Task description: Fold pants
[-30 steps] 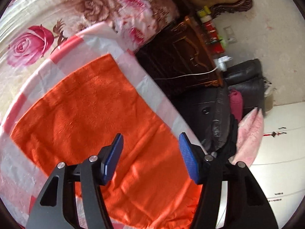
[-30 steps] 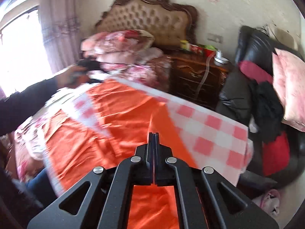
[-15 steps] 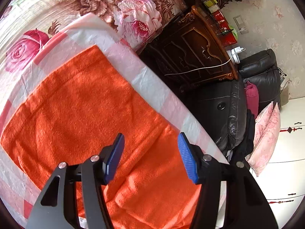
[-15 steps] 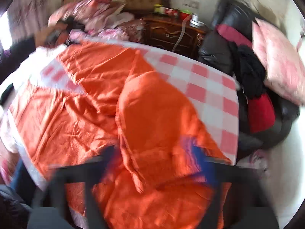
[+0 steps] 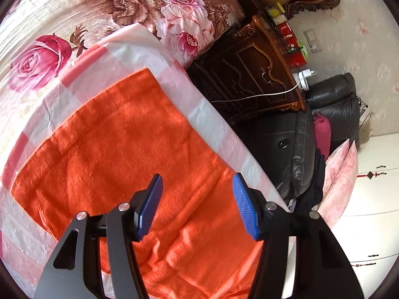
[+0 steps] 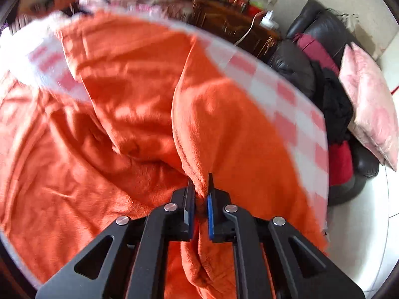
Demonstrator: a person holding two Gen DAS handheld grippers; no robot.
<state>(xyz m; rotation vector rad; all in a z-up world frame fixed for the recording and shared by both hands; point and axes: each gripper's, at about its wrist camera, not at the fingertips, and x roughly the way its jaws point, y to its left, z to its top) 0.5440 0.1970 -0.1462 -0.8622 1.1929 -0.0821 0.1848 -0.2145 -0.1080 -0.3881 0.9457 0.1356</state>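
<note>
The orange pants [image 6: 129, 114] lie spread across a pink-and-white checked sheet [image 6: 296, 114] that covers the bed, filling most of the near and middle ground in both views. In the right wrist view the fabric is rumpled, with one thick fold rising from the near centre toward the far side and its edge running down to the gripper.

The right hand-held gripper [image 6: 200, 194] has just been closing, and its blue pads now stand almost together, pinching a ridge of the orange fabric between them at the near end of that fold. The picture is blurred toward its far and left edges.

The left hand-held gripper [image 5: 197, 206] hangs above a flatter stretch of the pants [image 5: 119, 149] with its blue pads apart; the cloth shows between them, but neither pad presses on it.

Beyond the checked sheet [image 5: 139, 57] on the far left lies a floral quilt [image 5: 74, 20] with large pink roses. To the far right of the bed stands a dark carved nightstand [image 5: 251, 74] with a white charger cable [image 5: 264, 94] trailing down its side. Further right is a black leather armchair [image 5: 294, 149], with a pink cushion [image 6: 371, 114] resting against it.
</note>
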